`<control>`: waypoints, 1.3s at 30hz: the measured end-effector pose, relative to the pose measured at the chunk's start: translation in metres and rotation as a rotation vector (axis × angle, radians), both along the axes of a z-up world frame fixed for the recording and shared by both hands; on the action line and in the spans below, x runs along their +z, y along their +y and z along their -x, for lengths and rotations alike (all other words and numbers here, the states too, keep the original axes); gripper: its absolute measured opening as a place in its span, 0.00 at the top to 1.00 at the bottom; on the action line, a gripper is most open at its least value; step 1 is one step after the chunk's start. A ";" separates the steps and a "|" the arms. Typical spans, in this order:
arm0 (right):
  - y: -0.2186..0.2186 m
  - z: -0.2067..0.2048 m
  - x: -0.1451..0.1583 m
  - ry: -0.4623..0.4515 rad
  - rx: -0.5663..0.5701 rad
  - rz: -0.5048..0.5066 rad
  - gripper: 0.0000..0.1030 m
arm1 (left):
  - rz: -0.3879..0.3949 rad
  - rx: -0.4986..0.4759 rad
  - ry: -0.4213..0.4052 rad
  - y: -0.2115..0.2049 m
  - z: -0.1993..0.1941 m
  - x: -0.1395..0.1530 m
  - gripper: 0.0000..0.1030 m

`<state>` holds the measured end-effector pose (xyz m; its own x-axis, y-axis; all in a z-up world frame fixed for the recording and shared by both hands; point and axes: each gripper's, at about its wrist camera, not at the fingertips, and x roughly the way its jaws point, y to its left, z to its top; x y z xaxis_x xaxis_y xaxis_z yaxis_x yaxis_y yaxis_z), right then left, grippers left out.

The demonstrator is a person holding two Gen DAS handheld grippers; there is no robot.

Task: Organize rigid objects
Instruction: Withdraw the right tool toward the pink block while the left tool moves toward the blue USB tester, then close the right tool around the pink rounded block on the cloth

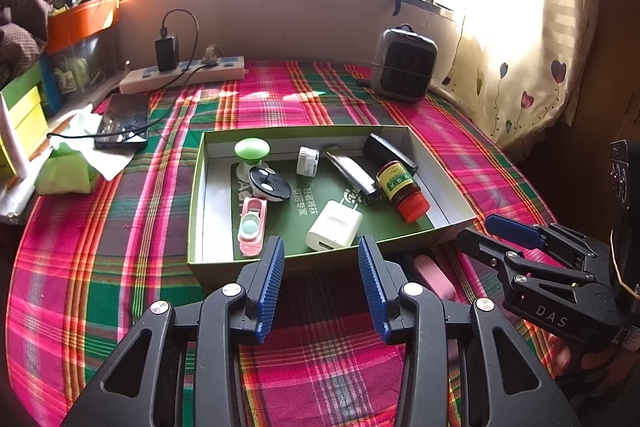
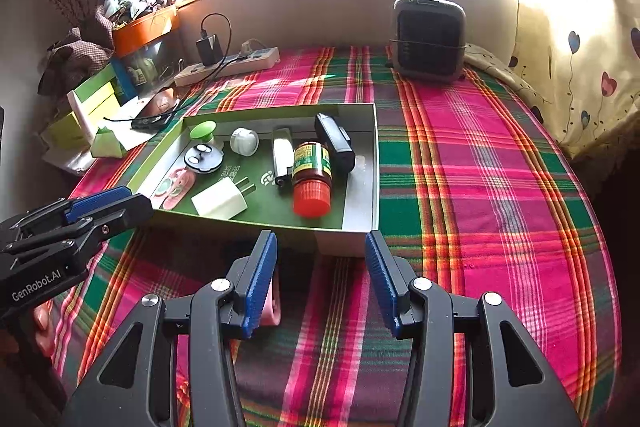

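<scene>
Though outside the box (image 2: 356, 239), pink case (image 2: 274, 301) beside right gripper's (image 2: 320, 283) left jaw.

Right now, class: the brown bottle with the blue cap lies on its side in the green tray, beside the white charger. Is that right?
Not quite: the cap is red, not blue. The brown bottle does lie on its side in the green tray, beside the white charger. The right wrist view shows the red cap clearly, and the left wrist view agrees.
</scene>
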<state>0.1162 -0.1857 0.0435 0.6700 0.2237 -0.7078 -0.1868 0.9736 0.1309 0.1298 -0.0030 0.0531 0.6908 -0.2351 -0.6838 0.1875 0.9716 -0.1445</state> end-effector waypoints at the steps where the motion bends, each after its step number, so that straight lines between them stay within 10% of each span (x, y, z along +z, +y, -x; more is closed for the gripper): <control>1: 0.000 0.002 -0.001 0.003 0.000 -0.001 0.54 | 0.002 0.001 0.003 0.001 0.002 -0.001 0.62; 27: 0.017 0.011 -0.029 0.101 0.107 -0.059 0.54 | 0.047 -0.001 0.090 0.009 0.014 -0.028 0.61; 39: 0.015 0.013 -0.028 0.098 0.131 -0.097 0.77 | 0.054 -0.014 0.108 0.004 0.014 -0.033 0.61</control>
<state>0.1030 -0.1705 0.0160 0.5596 0.3743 -0.7394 -0.2925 0.9240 0.2464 0.1161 0.0011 0.0204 0.6102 -0.2825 -0.7401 0.1819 0.9593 -0.2162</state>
